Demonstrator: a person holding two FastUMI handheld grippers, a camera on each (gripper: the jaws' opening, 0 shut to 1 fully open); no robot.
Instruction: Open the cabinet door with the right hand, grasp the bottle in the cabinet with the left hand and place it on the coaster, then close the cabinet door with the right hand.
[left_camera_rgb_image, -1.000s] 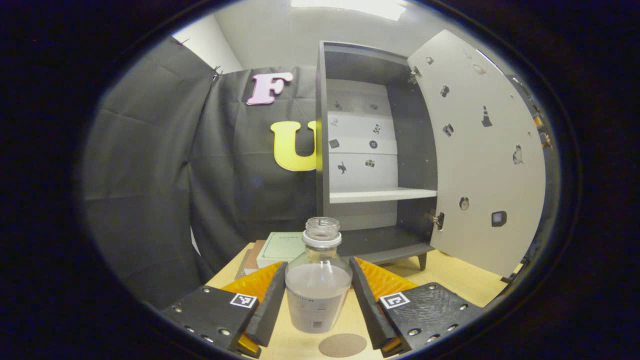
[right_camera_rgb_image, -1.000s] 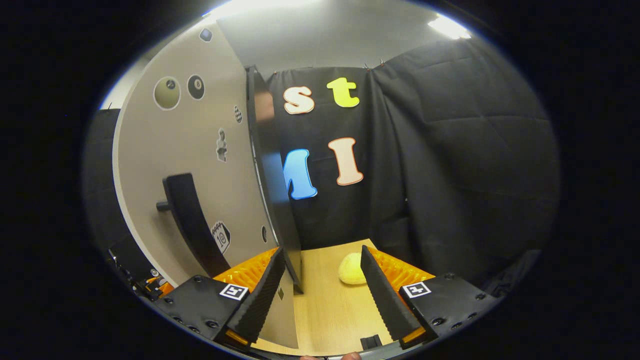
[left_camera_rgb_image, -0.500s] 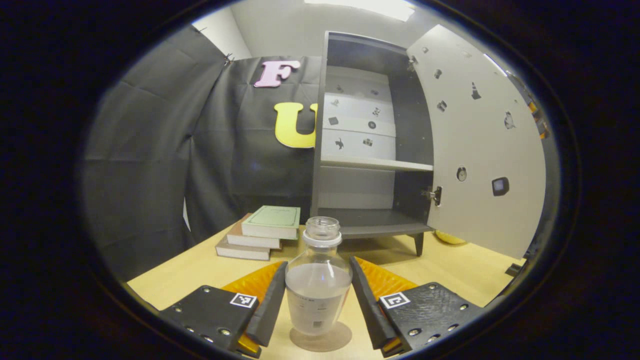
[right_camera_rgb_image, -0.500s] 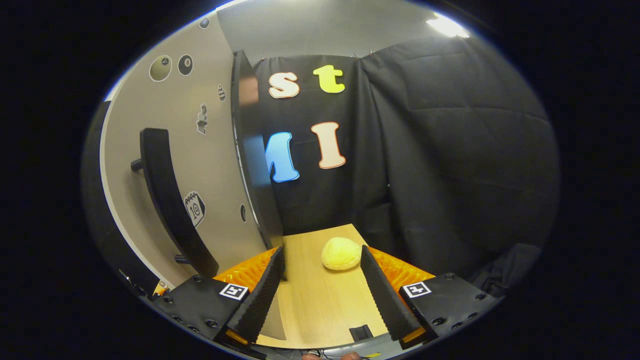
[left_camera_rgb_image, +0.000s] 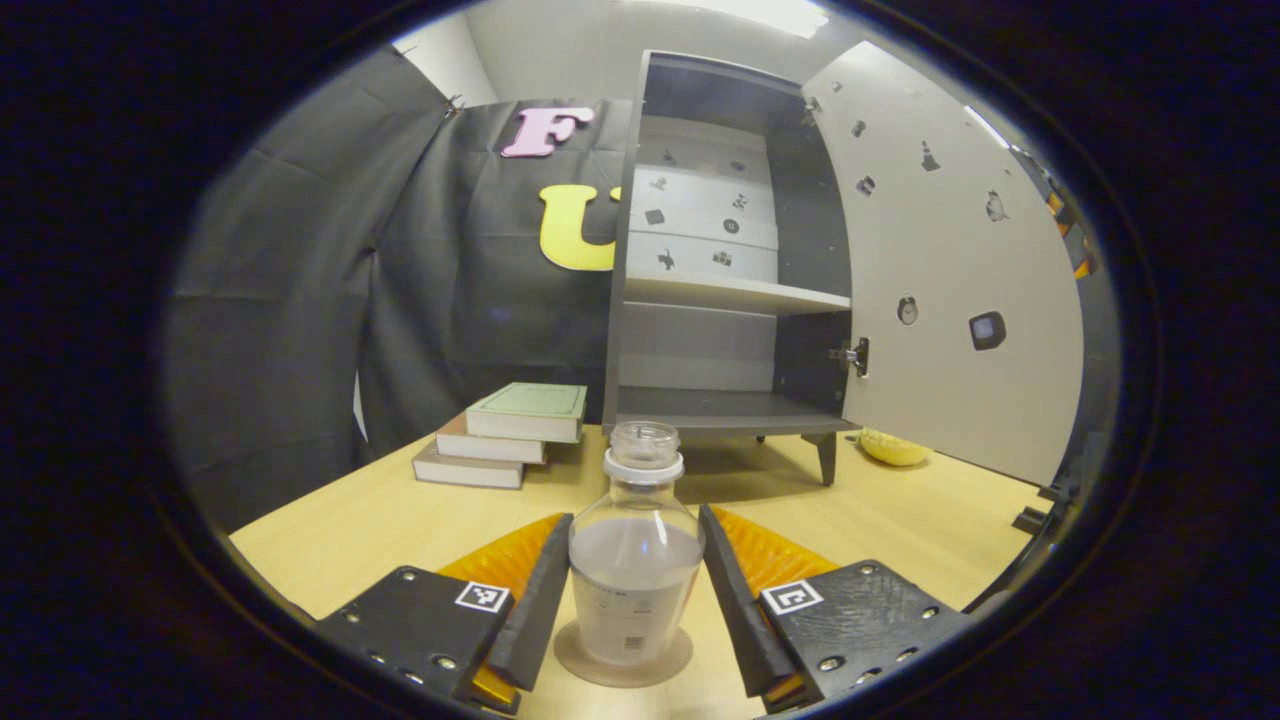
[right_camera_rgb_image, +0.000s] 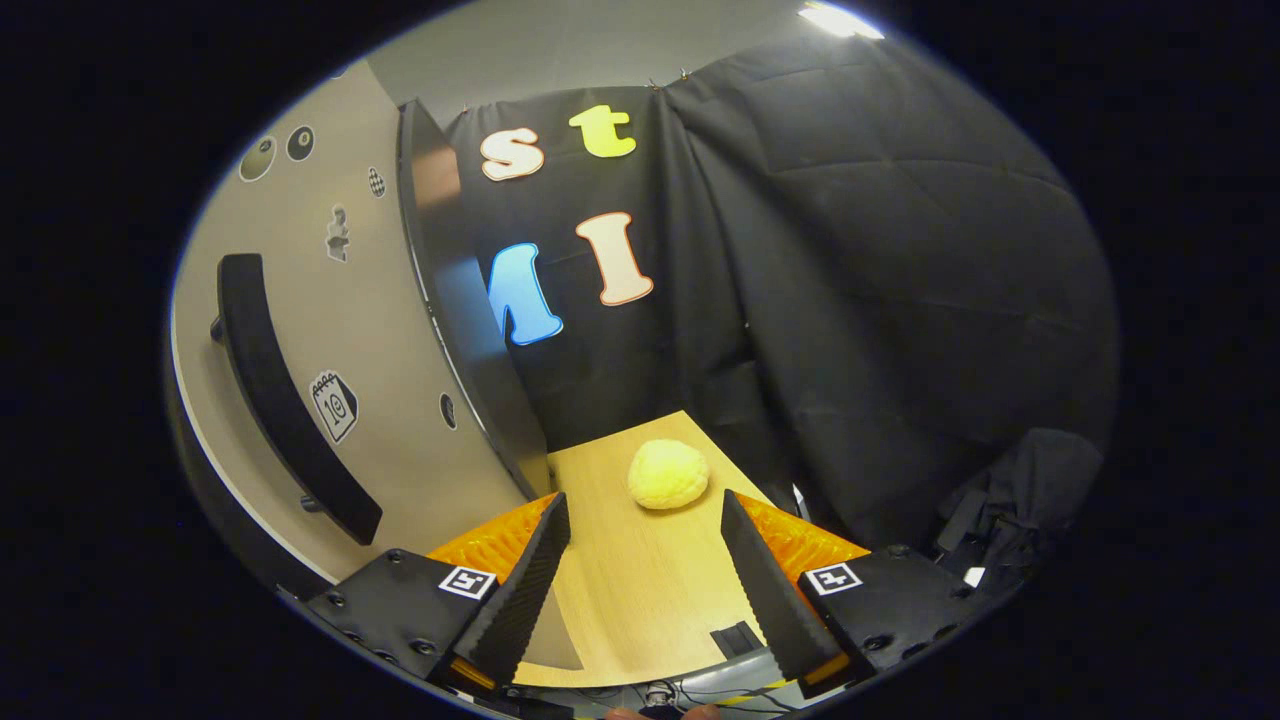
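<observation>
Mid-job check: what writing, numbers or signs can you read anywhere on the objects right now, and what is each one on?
"10", as best it reads: on the calendar sticker on the outside of the cabinet door.
Print low on the bottle: too small to read.
Cover of the top book: faint marks, too blurred to read.
Other door stickers: small pictures, with no writing I can make out.

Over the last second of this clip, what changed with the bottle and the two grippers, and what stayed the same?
The left gripper lowered the bottle onto the coaster, which a second ago lay bare below and in front of it; the bottle now stands upright on it. The right gripper drew back from the door handle and tilted. Unchanged: both fingers remain against the bottle, the cabinet door is open, and the right gripper is open and empty.
</observation>
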